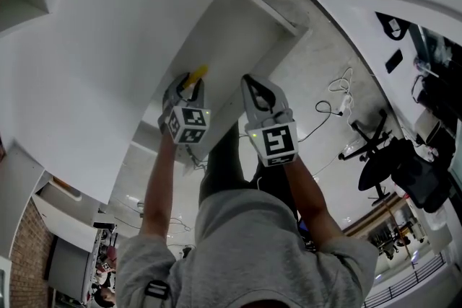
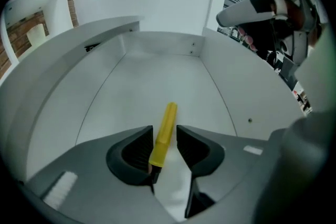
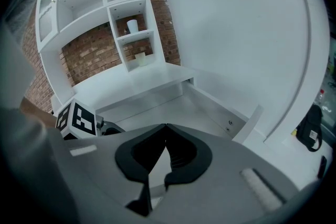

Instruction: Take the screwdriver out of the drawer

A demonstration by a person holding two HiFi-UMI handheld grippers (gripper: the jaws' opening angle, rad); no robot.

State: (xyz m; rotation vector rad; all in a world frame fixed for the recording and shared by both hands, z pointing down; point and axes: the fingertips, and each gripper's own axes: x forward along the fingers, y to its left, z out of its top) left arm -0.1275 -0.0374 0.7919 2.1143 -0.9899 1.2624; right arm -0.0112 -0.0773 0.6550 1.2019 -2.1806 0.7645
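The left gripper (image 2: 164, 131) is reaching down into the open white drawer (image 2: 157, 76). Its jaws are standing narrowly apart on either side of the screwdriver (image 2: 163, 136), sitting close to the yellow handle without clamping it. The screwdriver is lying in the drawer, its handle pointing toward the far wall and its dark shaft running back under the gripper. The right gripper (image 3: 166, 127) is hovering just to the right of the left one, by the drawer's right side, with its jaws closed together on nothing.
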